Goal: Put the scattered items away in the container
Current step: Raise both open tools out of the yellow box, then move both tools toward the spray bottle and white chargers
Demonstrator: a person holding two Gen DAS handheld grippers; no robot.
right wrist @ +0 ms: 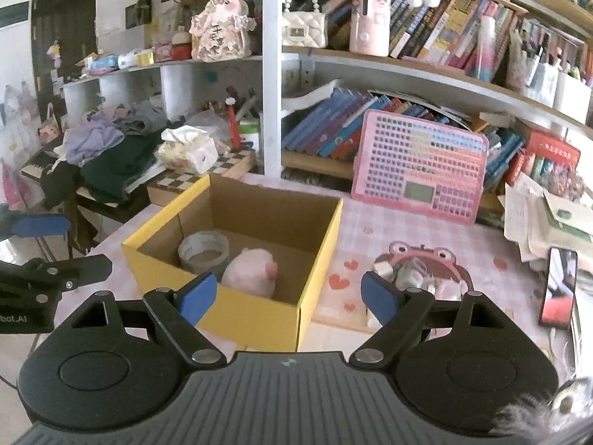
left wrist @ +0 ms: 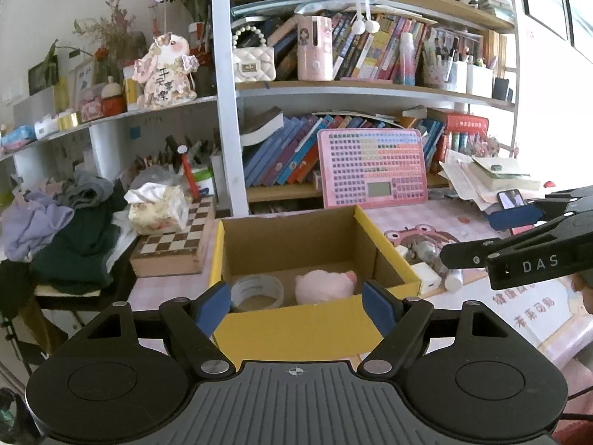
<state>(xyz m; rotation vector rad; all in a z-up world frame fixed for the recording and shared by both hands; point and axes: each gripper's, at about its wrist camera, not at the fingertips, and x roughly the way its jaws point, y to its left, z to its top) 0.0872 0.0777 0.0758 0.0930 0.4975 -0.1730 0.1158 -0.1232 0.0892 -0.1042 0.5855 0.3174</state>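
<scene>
A yellow cardboard box (left wrist: pixel 292 328) (right wrist: pixel 259 319) stands on the pink desk. Inside lie a tape roll (left wrist: pixel 257 292) (right wrist: pixel 204 250) and a pink plush toy (left wrist: pixel 326 285) (right wrist: pixel 252 270). My left gripper (left wrist: pixel 296 304) is open and empty at the box's near wall. My right gripper (right wrist: pixel 289 296) is open and empty, near the box's right corner. Small scattered items lie right of the box: a white block (left wrist: pixel 426 276), a small bottle (left wrist: pixel 454 280) and clutter (right wrist: pixel 407 274). The right gripper also shows in the left wrist view (left wrist: pixel 500 237).
A pink keyboard toy (left wrist: pixel 374 168) (right wrist: pixel 418 172) leans on the bookshelf behind. A phone (right wrist: pixel 557 287) and papers (right wrist: pixel 548 218) lie at the right. A chessboard box (left wrist: pixel 174 248), tissue pack (left wrist: pixel 157 207) and clothes pile (left wrist: pixel 66 237) sit at the left.
</scene>
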